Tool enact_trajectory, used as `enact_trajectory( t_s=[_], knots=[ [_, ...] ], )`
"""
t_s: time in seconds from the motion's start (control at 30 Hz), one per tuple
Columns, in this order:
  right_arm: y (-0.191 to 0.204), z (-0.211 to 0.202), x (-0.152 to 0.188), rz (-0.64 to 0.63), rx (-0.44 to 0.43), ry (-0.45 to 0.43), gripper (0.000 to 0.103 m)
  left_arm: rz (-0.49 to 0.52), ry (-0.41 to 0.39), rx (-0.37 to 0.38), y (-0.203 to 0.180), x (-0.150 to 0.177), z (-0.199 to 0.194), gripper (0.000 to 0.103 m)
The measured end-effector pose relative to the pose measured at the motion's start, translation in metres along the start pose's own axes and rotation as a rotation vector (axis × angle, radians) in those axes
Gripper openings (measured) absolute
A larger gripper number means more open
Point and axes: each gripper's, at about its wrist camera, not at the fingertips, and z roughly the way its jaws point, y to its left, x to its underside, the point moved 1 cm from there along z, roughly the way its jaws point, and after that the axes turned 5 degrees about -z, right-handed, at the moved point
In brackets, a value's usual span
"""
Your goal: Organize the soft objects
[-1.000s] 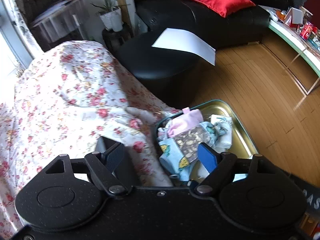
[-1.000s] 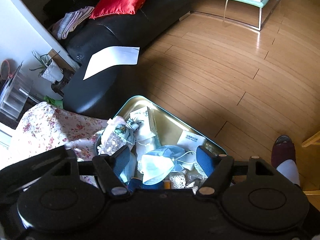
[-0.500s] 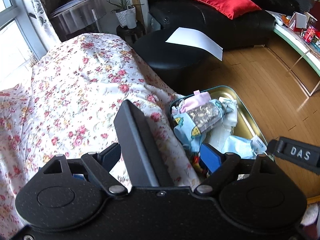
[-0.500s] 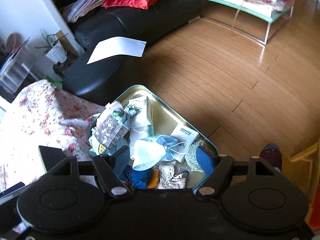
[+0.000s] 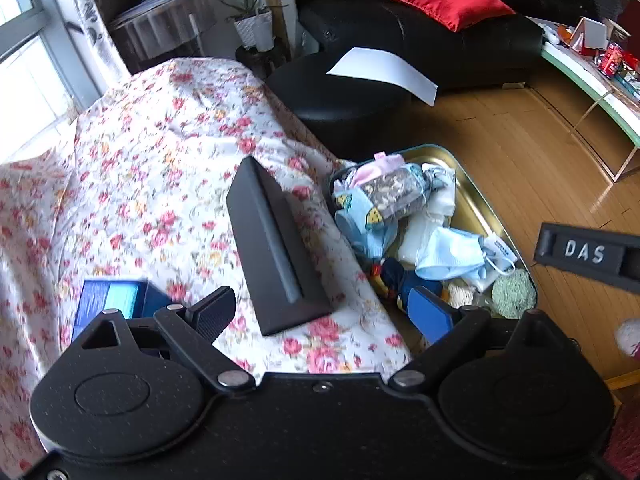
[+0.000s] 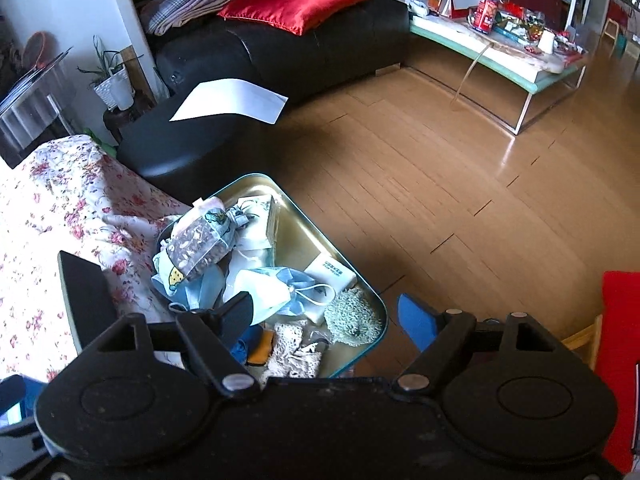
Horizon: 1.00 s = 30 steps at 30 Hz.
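We see the gold tin (image 5: 476, 200) at the edge of the floral-covered bed (image 5: 140, 184), heaped with soft things: a blue face mask (image 5: 452, 254), a patterned pouch (image 6: 198, 250), a green knitted pad (image 6: 352, 316) and lace pieces (image 6: 294, 350). Our left hand-held gripper (image 5: 324, 312) hangs released over the bed, jaws opening, with nothing between them. Our right hand-held gripper (image 6: 324, 316), likewise opening and empty, hovers above the tin. Only the left view shows the blue box (image 5: 110, 300) and the whole black wedge (image 5: 272, 248).

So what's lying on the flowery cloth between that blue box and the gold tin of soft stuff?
A black wedge-shaped block lies between the blue box and the gold tin, clearest in the left wrist view.
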Motion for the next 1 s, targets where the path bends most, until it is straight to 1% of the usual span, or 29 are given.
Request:
enact_trajectory(
  t_s=[0.07,0.13,0.17,0.23,0.3,0.37,0.53,0.7,0.77,1.0],
  knots=[
    [-0.002,-0.004,0.002,-0.010,-0.003,-0.004,0.085,-0.013,0.007,0.001,0.000,0.006,-0.001,0.091],
    [-0.004,-0.010,0.007,-0.025,-0.005,-0.015,0.087,-0.028,0.014,0.003,0.001,0.010,-0.003,0.091],
    [-0.005,-0.013,0.010,-0.032,-0.009,-0.021,0.091,-0.035,0.018,0.006,0.001,0.013,-0.003,0.091],
    [-0.006,-0.019,0.018,-0.056,-0.024,-0.029,0.095,-0.046,0.026,0.008,0.001,0.017,-0.005,0.091],
    [-0.005,-0.024,0.024,-0.083,-0.029,-0.040,0.097,-0.052,0.032,0.003,0.001,0.020,-0.006,0.091],
    [-0.004,-0.028,0.027,-0.104,-0.030,-0.058,0.102,-0.057,0.035,0.003,0.002,0.022,-0.006,0.091],
    [-0.002,-0.029,0.025,-0.110,-0.032,-0.069,0.103,-0.084,0.045,-0.004,0.006,0.025,-0.006,0.091],
    [-0.002,-0.029,0.026,-0.101,-0.046,-0.075,0.103,-0.096,0.048,-0.049,0.009,0.028,-0.003,0.091],
    [-0.002,-0.028,0.027,-0.093,-0.036,-0.078,0.103,-0.104,0.052,-0.057,0.010,0.029,-0.001,0.091],
    [0.005,-0.023,0.028,-0.132,-0.042,-0.036,0.103,-0.127,0.070,-0.051,0.014,0.030,0.004,0.091]
  ],
)
